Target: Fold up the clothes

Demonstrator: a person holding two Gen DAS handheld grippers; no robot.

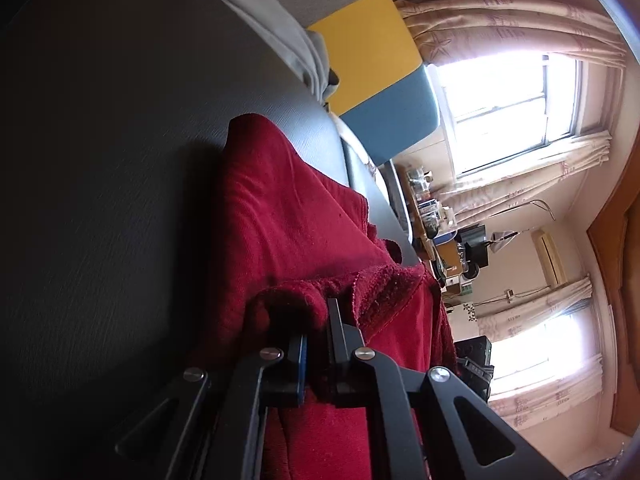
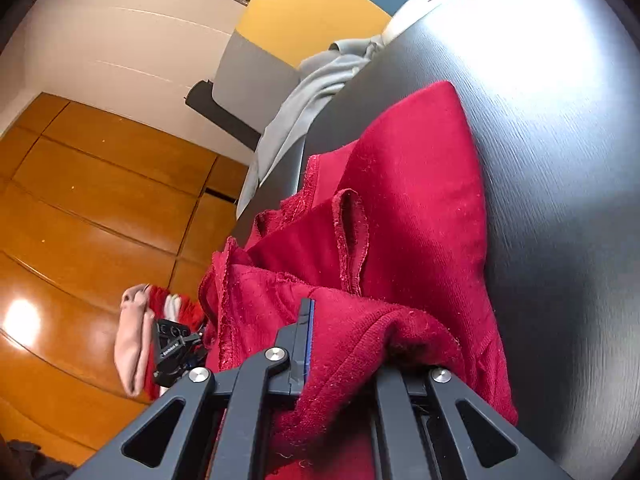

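A dark red fleece garment [image 1: 288, 220] lies crumpled on the black table [image 1: 100, 200]. In the left wrist view my left gripper [image 1: 318, 322] is shut on a bunched edge of it, and the cloth bulges over the blue-padded finger [image 1: 301, 354]. In the right wrist view the same red garment [image 2: 400, 200] spreads over the black table [image 2: 560, 240]. My right gripper [image 2: 344, 344] is shut on a thick fold of its hem. One finger [image 2: 305, 320] shows, while the other is buried under the fabric. Both views are strongly rolled.
A grey cloth [image 2: 296, 108] hangs off the table's far edge beside a yellow, blue and grey panel [image 1: 368, 52]. On the wooden floor [image 2: 80, 220] lie a pink and red-white pile of clothes [image 2: 136, 336] and a black device [image 2: 172, 348]. Curtained windows [image 1: 508, 100] and a cluttered desk [image 1: 436, 216] stand beyond.
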